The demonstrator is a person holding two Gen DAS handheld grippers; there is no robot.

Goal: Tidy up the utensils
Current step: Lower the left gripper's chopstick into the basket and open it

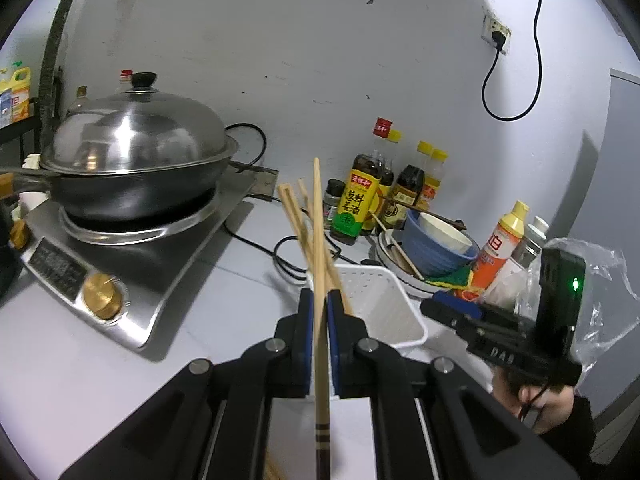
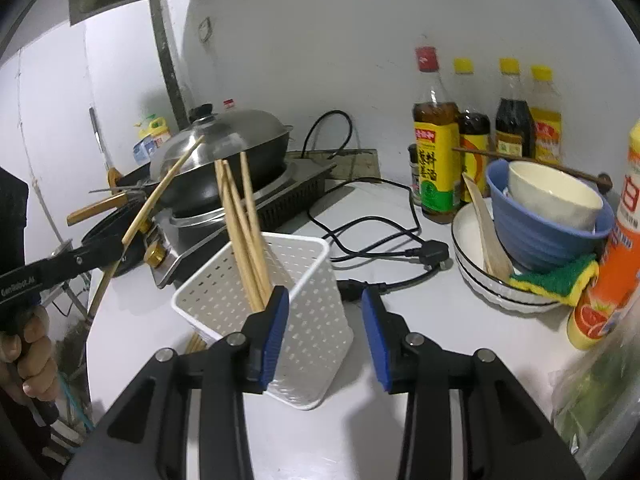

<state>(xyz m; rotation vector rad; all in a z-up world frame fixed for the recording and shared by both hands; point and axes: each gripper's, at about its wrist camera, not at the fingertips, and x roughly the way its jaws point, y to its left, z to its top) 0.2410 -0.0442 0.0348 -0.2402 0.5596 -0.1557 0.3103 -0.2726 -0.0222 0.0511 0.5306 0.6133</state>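
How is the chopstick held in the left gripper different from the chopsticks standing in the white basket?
The held chopstick is alone, clamped between the shut fingers of the left gripper above the counter. The chopsticks in the white basket are several, lean against each other and nothing grips them; the right gripper is open in front of the basket. All are light wood.

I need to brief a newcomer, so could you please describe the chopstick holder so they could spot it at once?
Start at the lidded wok on the cooker, then look to the counter in front of it. There stands a white perforated basket with several bamboo chopsticks leaning in it. It is the only white slotted container; the dishes nearby are round.
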